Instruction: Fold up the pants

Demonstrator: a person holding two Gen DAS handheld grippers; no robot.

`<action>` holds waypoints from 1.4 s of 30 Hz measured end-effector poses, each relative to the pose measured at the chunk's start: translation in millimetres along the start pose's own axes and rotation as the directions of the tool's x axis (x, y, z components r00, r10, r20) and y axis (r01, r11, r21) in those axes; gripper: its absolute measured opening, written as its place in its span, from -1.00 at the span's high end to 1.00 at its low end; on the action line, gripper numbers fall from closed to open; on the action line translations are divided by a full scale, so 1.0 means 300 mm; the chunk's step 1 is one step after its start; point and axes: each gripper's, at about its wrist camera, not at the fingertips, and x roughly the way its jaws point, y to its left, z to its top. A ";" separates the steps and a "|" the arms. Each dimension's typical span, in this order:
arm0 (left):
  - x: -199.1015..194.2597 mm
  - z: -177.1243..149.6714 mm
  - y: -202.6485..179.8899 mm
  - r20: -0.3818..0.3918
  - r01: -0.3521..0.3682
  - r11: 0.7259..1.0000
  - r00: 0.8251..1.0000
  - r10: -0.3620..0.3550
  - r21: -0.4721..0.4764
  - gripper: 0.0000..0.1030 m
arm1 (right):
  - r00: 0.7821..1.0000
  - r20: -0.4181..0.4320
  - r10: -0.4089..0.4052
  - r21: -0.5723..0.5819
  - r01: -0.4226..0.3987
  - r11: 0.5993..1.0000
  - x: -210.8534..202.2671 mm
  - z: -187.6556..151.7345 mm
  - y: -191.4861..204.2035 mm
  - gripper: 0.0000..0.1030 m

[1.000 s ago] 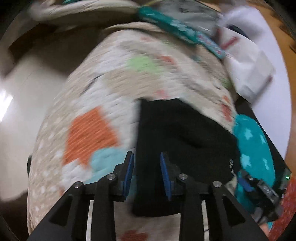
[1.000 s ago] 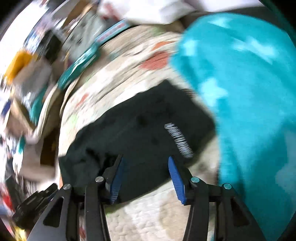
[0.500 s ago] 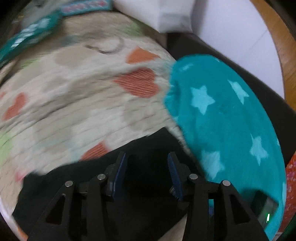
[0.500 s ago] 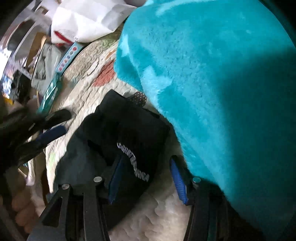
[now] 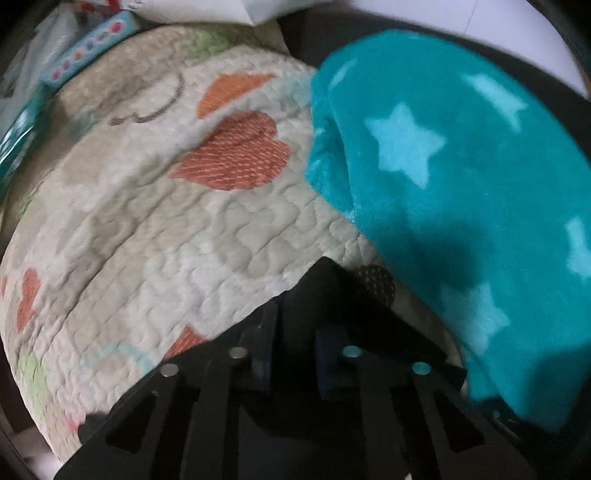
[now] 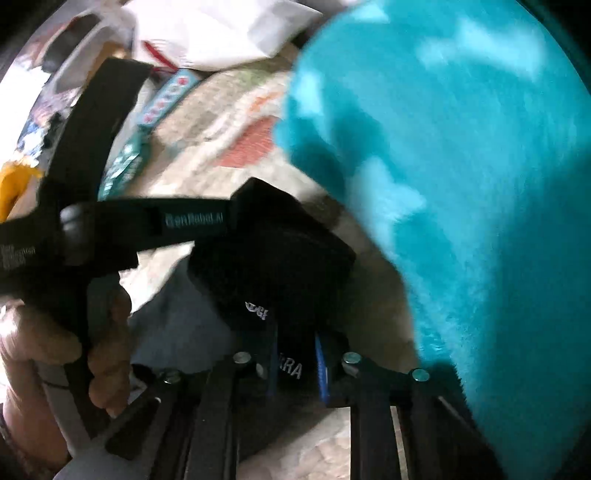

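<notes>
The black pants (image 6: 273,243) lie bunched on a quilted bedspread (image 5: 155,229) with orange hearts. In the right wrist view my right gripper (image 6: 295,354) is shut on a fold of the pants that bears white lettering. My left gripper (image 5: 293,332) is shut on a raised corner of the pants (image 5: 321,288); in the right wrist view it comes in from the left as a black arm (image 6: 140,221) held by a hand.
A teal fleece blanket with pale stars (image 5: 461,192) lies bunched at the right, close against the pants. White bags (image 6: 221,33) and a teal patterned box (image 6: 162,99) lie beyond the bedspread.
Both grippers have moved in on the pants and closed on the black cloth. The left gripper has swung toward the teal blanket and now lifts a corner.
</notes>
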 end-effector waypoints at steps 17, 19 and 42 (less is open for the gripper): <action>-0.539 -0.663 0.574 0.315 0.215 0.817 0.948 -0.044 -0.535 0.62 | 0.983 -0.102 0.154 -0.735 -0.179 0.654 -0.125 -0.450 0.674 0.74; -0.478 -0.757 0.644 0.295 0.230 0.758 0.954 -0.051 -0.611 0.59 | 0.983 -0.152 0.102 -0.796 -0.183 0.577 -0.068 -0.553 0.716 0.73; -0.463 -1.072 0.772 0.473 0.426 0.550 0.879 -0.064 -0.718 0.04 | 0.986 -0.167 0.004 -0.801 -0.138 0.582 -0.020 -0.375 0.715 -0.18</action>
